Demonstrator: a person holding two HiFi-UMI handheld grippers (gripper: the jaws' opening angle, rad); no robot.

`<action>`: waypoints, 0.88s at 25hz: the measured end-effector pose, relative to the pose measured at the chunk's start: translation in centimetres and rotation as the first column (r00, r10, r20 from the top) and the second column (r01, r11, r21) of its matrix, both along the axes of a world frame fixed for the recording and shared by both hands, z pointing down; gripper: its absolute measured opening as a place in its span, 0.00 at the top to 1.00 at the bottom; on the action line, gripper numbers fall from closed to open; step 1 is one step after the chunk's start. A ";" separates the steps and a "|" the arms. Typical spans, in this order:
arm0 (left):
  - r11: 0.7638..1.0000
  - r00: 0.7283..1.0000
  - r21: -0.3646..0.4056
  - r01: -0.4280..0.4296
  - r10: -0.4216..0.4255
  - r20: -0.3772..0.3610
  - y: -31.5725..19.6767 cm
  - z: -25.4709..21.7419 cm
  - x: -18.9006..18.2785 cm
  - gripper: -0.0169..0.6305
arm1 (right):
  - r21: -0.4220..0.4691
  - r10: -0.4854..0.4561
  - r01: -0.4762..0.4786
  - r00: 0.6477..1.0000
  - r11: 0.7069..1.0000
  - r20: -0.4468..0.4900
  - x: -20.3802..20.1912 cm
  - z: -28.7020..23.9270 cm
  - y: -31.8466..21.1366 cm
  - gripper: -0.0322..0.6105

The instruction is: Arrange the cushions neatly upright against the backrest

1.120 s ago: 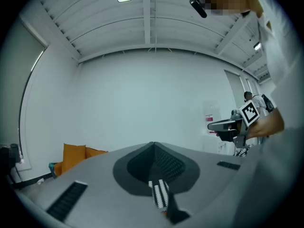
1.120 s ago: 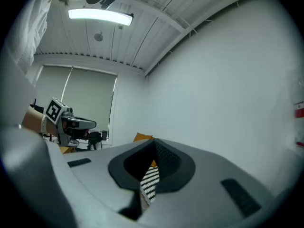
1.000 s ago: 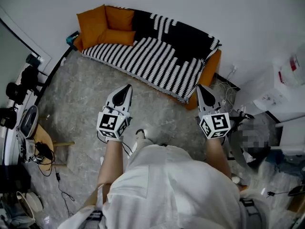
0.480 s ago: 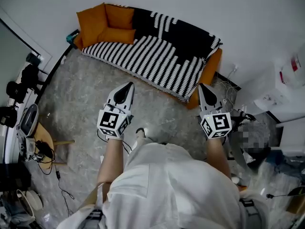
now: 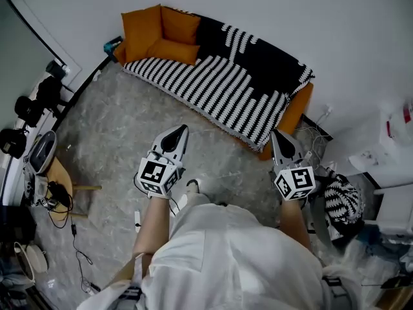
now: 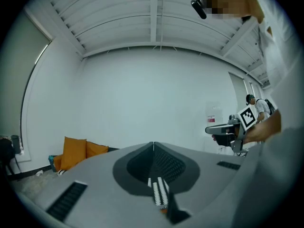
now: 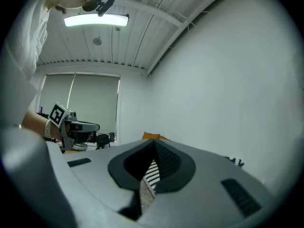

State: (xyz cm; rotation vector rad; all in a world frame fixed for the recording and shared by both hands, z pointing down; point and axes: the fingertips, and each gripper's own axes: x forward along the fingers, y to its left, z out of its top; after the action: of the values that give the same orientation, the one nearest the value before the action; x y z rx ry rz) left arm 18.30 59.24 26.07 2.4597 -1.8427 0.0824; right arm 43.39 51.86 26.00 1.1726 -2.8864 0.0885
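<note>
Orange cushions [image 5: 161,36]: three, all gathered in the corner of the sofa [image 5: 298,112] at the head view's left end. One stands at the armrest, one leans on the backrest beside it, and one lies flat on the seat just in front of them.
Sofa cover: a black and white striped blanket [image 5: 232,86] lies over the seat and the backrest. The orange sofa shows only at the far right end and around the cushions.
Left gripper [image 5: 183,128]: held low in front of the body and pointing toward the sofa, well apart from it. Its own view shows the two jaws pressed together with nothing between them.
Right gripper [image 5: 277,133]: at about the same height on the other side, also pointing toward the sofa, near its right end. Its own view shows the jaws closed together and empty.
Arms: the left forearm [image 5: 152,218] and the right forearm [image 5: 292,215] are both bare and reach forward, roughly parallel and apart from each other. Each marker cube faces up to the head camera.
Person: stands on the grey marbled floor [image 5: 103,128] in white clothing [image 5: 232,257], facing the sofa's front edge.
</note>
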 end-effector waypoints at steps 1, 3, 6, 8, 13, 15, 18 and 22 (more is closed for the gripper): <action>1.000 1.000 -0.008 0.009 -0.009 -0.004 0.1 0.3 -0.6 0.95 | -0.005 -0.008 0.007 1.000 1.000 -0.007 -0.7 0.2 -0.2 0.94; 0.999 1.000 -0.017 0.028 -0.028 -0.013 0.1 0.6 -2.0 0.95 | -0.014 -0.027 0.027 0.999 1.000 -0.020 -2.3 0.5 -0.8 0.94; 0.998 0.998 -0.020 0.053 -0.054 -0.024 -0.3 0.9 -4.4 0.95 | -0.020 -0.056 0.055 0.998 0.998 -0.036 -5.1 0.7 -1.7 0.94; 0.998 0.997 -0.017 0.068 -0.069 -0.029 -0.7 1.0 -6.3 0.95 | -0.020 -0.072 0.071 0.997 0.997 -0.042 -7.2 0.7 -2.3 0.94; 0.995 0.994 -0.013 0.098 -0.098 -0.037 -1.7 0.7 -12.5 0.95 | -0.025 -0.100 0.099 0.994 0.995 -0.043 -13.4 0.3 -4.3 0.94; 0.995 0.994 -0.011 0.104 -0.104 -0.040 -2.2 0.5 -15.3 0.95 | -0.032 -0.102 0.101 0.995 0.994 -0.022 -16.0 -0.1 -5.1 0.94; 0.995 0.994 -0.012 0.102 -0.102 -0.042 -2.9 0.4 -19.1 0.95 | -0.033 -0.102 0.101 0.995 0.994 -0.015 -19.9 -0.2 -5.9 0.94; 0.996 0.995 -0.008 0.087 -0.087 -0.039 -4.0 0.6 -23.2 0.94 | -0.026 -0.115 0.114 0.993 0.993 -0.034 -24.5 0.0 -6.5 0.94</action>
State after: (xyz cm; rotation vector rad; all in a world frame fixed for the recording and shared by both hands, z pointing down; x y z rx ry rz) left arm -4.85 55.24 26.65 2.3555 -1.9274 0.0352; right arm 18.91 45.32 25.98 0.9924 -2.9059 0.0985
